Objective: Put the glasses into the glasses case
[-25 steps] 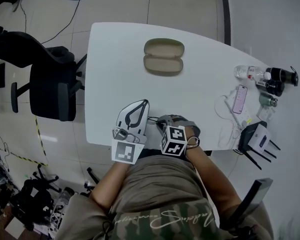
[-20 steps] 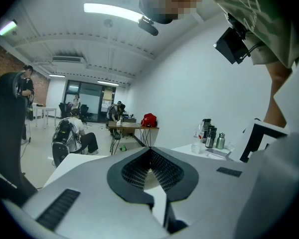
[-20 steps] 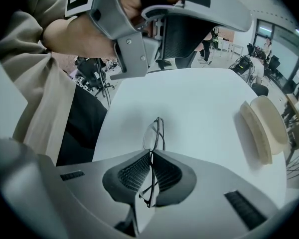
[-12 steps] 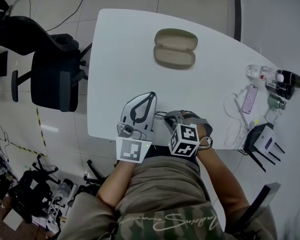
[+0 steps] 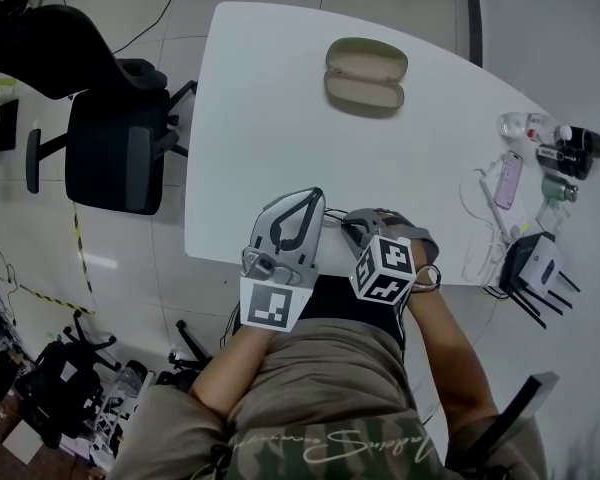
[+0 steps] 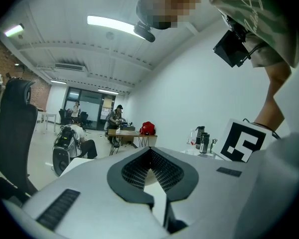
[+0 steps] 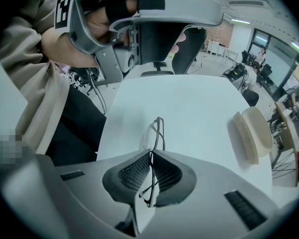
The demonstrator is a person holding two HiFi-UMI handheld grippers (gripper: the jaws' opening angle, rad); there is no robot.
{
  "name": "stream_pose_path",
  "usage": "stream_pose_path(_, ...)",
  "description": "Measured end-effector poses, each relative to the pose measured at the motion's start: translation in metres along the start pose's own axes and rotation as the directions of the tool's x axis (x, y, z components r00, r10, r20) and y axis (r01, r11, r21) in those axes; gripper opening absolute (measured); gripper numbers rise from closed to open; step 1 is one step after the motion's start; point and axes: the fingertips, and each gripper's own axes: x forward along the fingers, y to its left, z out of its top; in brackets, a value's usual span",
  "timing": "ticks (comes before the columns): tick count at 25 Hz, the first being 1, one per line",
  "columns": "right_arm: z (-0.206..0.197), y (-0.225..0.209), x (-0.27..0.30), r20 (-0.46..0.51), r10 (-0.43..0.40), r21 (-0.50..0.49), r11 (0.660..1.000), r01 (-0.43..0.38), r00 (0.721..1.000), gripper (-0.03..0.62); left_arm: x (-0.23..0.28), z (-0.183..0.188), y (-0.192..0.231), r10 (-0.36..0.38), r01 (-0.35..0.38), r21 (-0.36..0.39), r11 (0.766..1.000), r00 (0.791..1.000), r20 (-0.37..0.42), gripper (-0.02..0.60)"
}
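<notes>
Right gripper view: right gripper (image 7: 150, 156) pinches shut on the frame of likely light, fragile wire glasses (image 7: 154, 132), glasses case (image 7: 252, 133) ahead-right; left gripper (image 6: 150, 152) closed, empty.

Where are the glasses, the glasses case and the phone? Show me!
glasses (image 7: 153, 135), right gripper view, on a lens.
glasses case (image 5: 366, 75), head view, on the fold between its open halves.
phone (image 5: 508, 180), head view, on its middle.

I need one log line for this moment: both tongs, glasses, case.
left tongs: shut, empty | right tongs: shut on glasses | case: open, empty, on table
</notes>
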Motion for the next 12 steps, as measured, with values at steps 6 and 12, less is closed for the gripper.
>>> stream_pose_path(6,-0.005,0.006,-0.006,0.023,-0.004,-0.021,1.0,0.004,1.0,0.032,0.006,0.006,-0.012,0.022,-0.022,0.034,0.999,1.0,0.005,0.005)
stream_pose_path(12,-0.019,-0.003,-0.007,0.048,0.037,-0.034,0.999,-0.035,0.998,0.032,0.029,0.018,-0.018,0.087,-0.09,0.068,0.994,0.995,0.041,0.005)
